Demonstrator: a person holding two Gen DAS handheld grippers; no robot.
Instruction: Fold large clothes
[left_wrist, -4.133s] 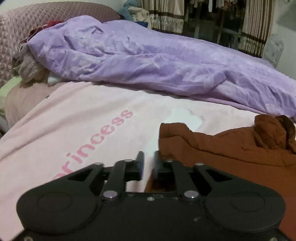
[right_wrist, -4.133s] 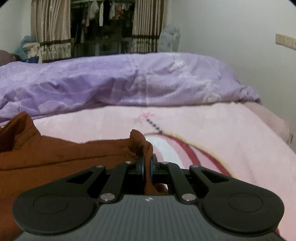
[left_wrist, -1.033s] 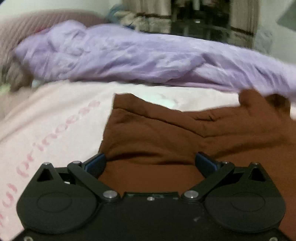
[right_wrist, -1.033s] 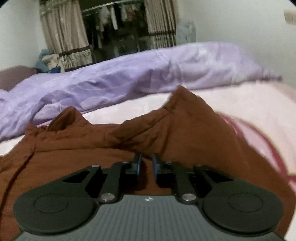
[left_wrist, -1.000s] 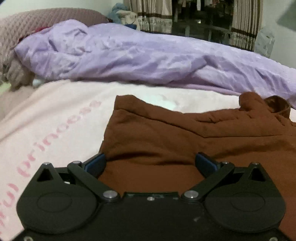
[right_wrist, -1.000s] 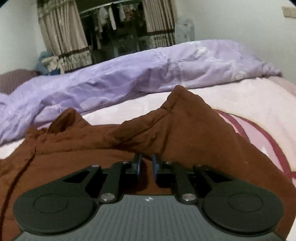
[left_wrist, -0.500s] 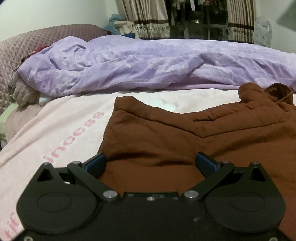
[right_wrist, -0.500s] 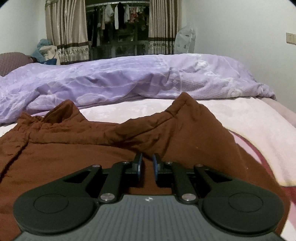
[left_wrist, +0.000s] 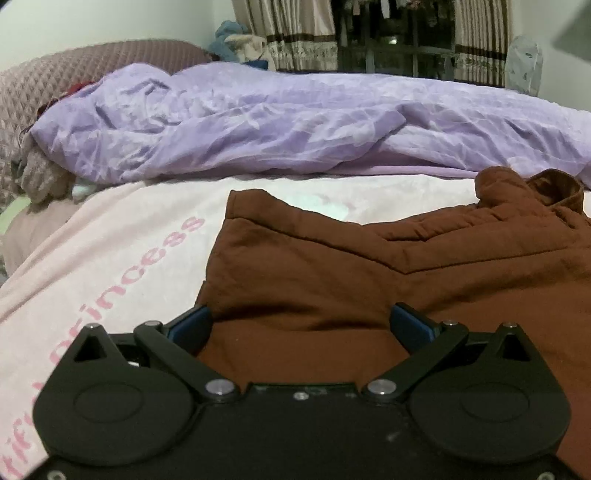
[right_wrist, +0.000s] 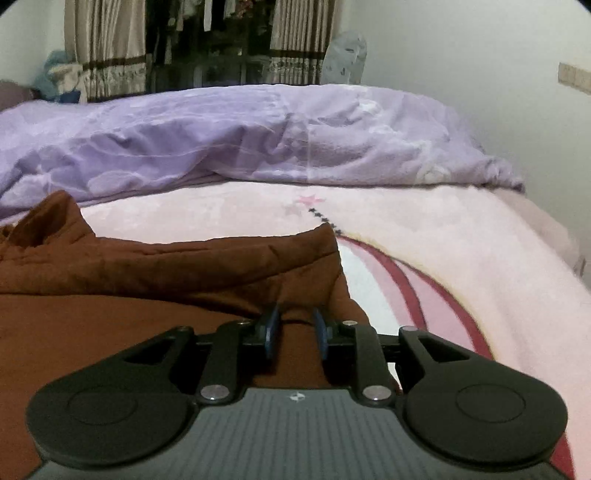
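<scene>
A large rust-brown padded garment (left_wrist: 369, 273) lies spread on the pink blanket (left_wrist: 118, 236); its collar bunches up at the far right. It also shows in the right wrist view (right_wrist: 147, 280), where its right edge ends in a raised corner. My left gripper (left_wrist: 301, 325) is wide open and empty, low over the garment's near left part. My right gripper (right_wrist: 295, 325) is partly open with a fold of the brown cloth lying between its blue pads (right_wrist: 271, 328), which do not clamp it.
A crumpled purple duvet (left_wrist: 295, 122) runs along the far side of the bed, also in the right wrist view (right_wrist: 258, 136). A quilted headboard (left_wrist: 74, 70) is at the left. Curtains and a window stand behind. A white wall (right_wrist: 480, 74) is at the right.
My right gripper has opened from nearly shut and let the brown cloth's raised corner drop flatter. It has shifted right along the garment's edge. My left gripper stays wide open over the garment.
</scene>
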